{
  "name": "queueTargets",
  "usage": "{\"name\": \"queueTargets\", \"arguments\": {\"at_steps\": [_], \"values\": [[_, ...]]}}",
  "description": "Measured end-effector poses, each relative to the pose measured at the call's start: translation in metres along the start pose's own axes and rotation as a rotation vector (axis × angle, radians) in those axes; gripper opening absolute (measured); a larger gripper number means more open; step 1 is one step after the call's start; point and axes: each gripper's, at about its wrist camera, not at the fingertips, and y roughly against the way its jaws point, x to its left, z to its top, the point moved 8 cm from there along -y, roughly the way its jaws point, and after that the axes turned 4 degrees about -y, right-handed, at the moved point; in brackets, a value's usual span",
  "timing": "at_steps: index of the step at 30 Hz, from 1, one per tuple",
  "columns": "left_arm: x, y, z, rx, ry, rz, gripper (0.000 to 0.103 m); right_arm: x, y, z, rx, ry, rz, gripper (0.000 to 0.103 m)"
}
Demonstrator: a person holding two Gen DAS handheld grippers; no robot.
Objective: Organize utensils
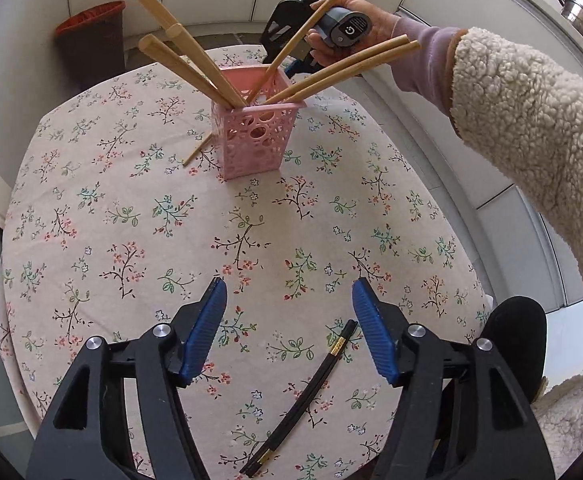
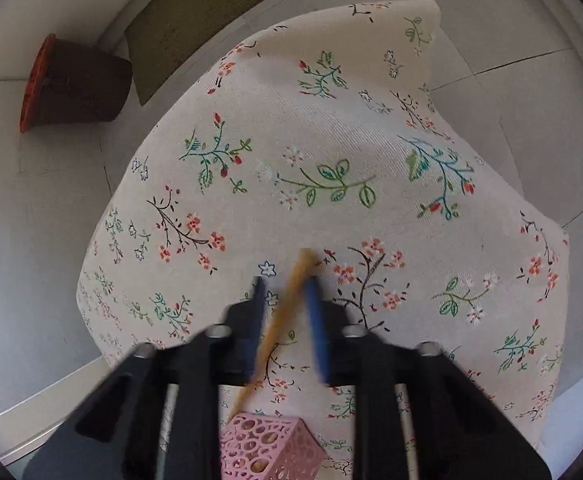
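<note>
Left claw [image 1: 289, 292]: blue ribbed fingers [image 1: 207, 330] spread wide apart, holding nothing, hovering over the near part of the table [image 1: 91, 208].
Right claw [image 2: 285, 280]: blurred in its own view; a bamboo chopstick [image 2: 279, 320] runs slantwise between the two blue fingers [image 2: 315, 320], which stand a little apart with a gap showing on both sides, so I cannot tell whether they grip it.
Right hand [image 1: 355, 28]: wrapped around the claw's handle, above and behind the holder, at the far side of the table.
Pink chopstick holder [image 1: 253, 140]: perforated, upright, toward the far edge of the table.
Bamboo chopsticks [image 1: 187, 68]: several stand in the holder, fanned to both sides.
Loose bamboo chopstick [image 1: 197, 150]: lies on the cloth, one end hidden behind the holder's left side.
Black chopsticks [image 1: 303, 396]: a pair with gold bands, lying together near the table's near edge, just beside the left claw's right finger.
Floral tablecloth [image 2: 331, 120]: covers the table.
Brown bin [image 1: 95, 36]: red-rimmed, on the floor beyond the far edge.
</note>
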Motion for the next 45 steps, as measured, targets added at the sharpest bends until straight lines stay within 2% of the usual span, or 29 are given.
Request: {"name": "queueTargets", "arguments": {"at_steps": [4, 6, 8, 11, 14, 16, 21, 22, 26, 29, 32, 37, 42, 45], "values": [[0.008, 0.000, -0.001, 0.005, 0.025, 0.004, 0.063, 0.003, 0.001, 0.006, -0.012, -0.035, 0.047, 0.011], [0.009, -0.001, -0.002, 0.010, 0.027, 0.006, 0.063, -0.002, 0.007, 0.013, -0.040, -0.060, 0.104, 0.010], [0.009, -0.001, -0.002, 0.011, 0.026, 0.009, 0.063, -0.005, 0.015, 0.020, -0.079, -0.100, 0.211, 0.009], [0.007, 0.001, -0.001, 0.004, 0.019, 0.009, 0.063, -0.008, 0.051, 0.030, -0.209, -0.156, 0.388, 0.008], [0.004, 0.003, 0.000, 0.000, 0.009, 0.010, 0.063, -0.007, 0.106, 0.032, -0.352, -0.153, 0.487, 0.008], [0.001, 0.006, 0.000, -0.009, 0.001, 0.010, 0.063, -0.009, 0.150, 0.019, -0.444, -0.104, 0.520, 0.008], [-0.011, 0.020, 0.003, -0.053, -0.018, 0.010, 0.063, -0.001, 0.272, -0.048, -0.718, 0.110, 0.488, 0.008], [-0.014, 0.024, 0.003, -0.064, -0.022, 0.009, 0.063, -0.011, 0.298, -0.067, -0.757, 0.149, 0.487, 0.008], [-0.018, 0.039, 0.004, -0.103, -0.021, 0.009, 0.063, -0.003, 0.375, -0.139, -0.885, 0.273, 0.501, 0.008], [-0.017, 0.048, 0.004, -0.127, -0.006, 0.015, 0.063, 0.005, 0.410, -0.191, -0.954, 0.355, 0.463, 0.008], [-0.014, 0.056, 0.004, -0.148, 0.010, 0.017, 0.063, 0.015, 0.416, -0.242, -1.006, 0.440, 0.387, 0.008], [-0.012, 0.067, 0.005, -0.178, 0.021, 0.010, 0.063, 0.024, 0.391, -0.303, -1.022, 0.530, 0.317, 0.008], [-0.008, 0.078, 0.003, -0.203, 0.033, 0.002, 0.063, 0.038, 0.366, -0.327, -1.030, 0.568, 0.320, 0.008], [-0.001, 0.082, 0.001, -0.212, 0.053, 0.003, 0.063, 0.045, 0.357, -0.333, -1.052, 0.592, 0.280, 0.008]]}}
